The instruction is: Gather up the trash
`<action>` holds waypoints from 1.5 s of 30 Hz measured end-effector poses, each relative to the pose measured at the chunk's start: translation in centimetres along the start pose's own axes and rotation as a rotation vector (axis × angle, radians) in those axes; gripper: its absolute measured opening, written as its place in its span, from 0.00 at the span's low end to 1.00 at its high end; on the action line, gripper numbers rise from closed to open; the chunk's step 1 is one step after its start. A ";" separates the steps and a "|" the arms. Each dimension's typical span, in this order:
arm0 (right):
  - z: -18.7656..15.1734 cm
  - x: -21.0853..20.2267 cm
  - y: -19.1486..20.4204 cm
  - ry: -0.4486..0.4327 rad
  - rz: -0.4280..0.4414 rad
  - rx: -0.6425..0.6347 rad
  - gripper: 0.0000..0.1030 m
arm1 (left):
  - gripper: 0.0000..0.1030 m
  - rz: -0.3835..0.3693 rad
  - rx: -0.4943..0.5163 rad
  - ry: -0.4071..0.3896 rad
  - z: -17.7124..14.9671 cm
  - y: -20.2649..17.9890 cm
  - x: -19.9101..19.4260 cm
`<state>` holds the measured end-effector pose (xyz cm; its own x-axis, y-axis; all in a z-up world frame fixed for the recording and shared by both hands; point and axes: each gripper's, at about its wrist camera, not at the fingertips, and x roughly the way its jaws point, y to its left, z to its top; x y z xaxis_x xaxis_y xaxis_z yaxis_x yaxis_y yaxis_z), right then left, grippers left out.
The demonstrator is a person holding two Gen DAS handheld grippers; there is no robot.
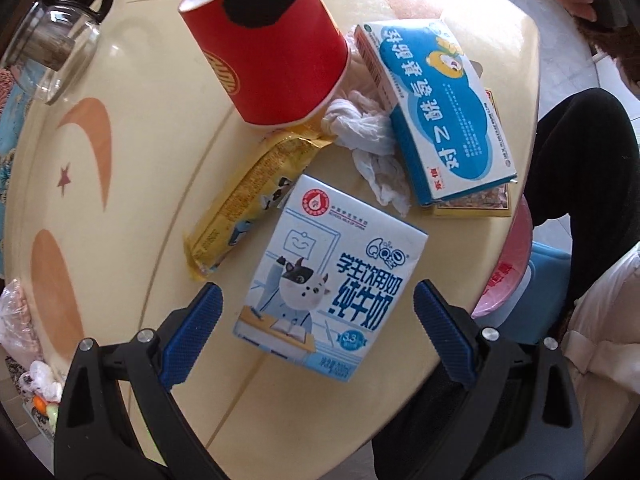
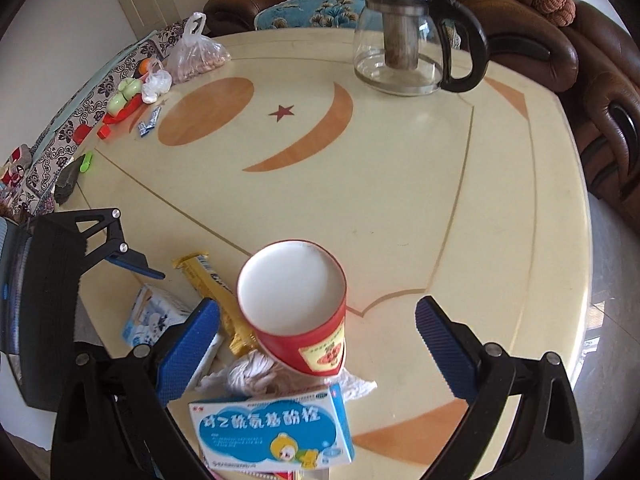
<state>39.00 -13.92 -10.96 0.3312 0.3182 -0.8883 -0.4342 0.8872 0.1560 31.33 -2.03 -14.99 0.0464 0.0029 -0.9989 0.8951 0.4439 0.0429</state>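
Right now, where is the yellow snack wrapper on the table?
The yellow snack wrapper lies flat on the table, between the red paper cup and the milk carton, left of the crumpled tissue in the left wrist view.

A red paper cup [image 2: 296,312] with a white inside stands tilted on the bench, leaning over a crumpled white tissue [image 2: 248,376]. A long yellow snack wrapper [image 1: 248,196] lies flat next to the cup. A small blue and white milk carton [image 1: 328,280] with a cartoon cow lies on its side, touching the wrapper. A blue and white medicine box [image 1: 440,108] rests near the bench edge, on top of a flat yellow box [image 1: 476,204] and beside the tissue.
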 end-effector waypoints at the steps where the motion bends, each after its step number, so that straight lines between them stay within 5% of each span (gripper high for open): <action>1: 0.0 0.5 -0.1 -0.001 -0.004 0.001 0.93 | 0.91 -0.002 0.000 0.002 0.0 0.1 0.2; 3: 0.0 1.2 -0.1 0.000 -0.009 0.003 0.92 | 0.91 -0.010 -0.008 0.012 0.2 0.4 0.7; 12: 0.0 2.5 -0.2 -0.012 0.021 0.027 0.57 | 0.91 -0.043 -0.027 0.023 0.8 0.7 1.7; 17: -0.2 2.3 -0.1 -0.033 -0.008 0.030 0.57 | 0.75 -0.054 -0.074 0.033 1.3 0.8 2.4; 33: -0.9 -2.1 0.2 -0.119 -0.146 0.030 0.56 | 0.74 -0.032 -0.263 0.020 -2.9 2.5 1.9; 45: -3.0 -11.2 3.1 -0.233 -0.249 0.016 0.56 | 0.74 0.056 -0.435 -0.052 -7.1 1.1 -4.6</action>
<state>31.45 -15.76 -1.83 0.6087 0.1577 -0.7776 -0.3039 0.9516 -0.0448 28.95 4.84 -10.44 0.1219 -0.0025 -0.9925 0.6212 0.7801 0.0743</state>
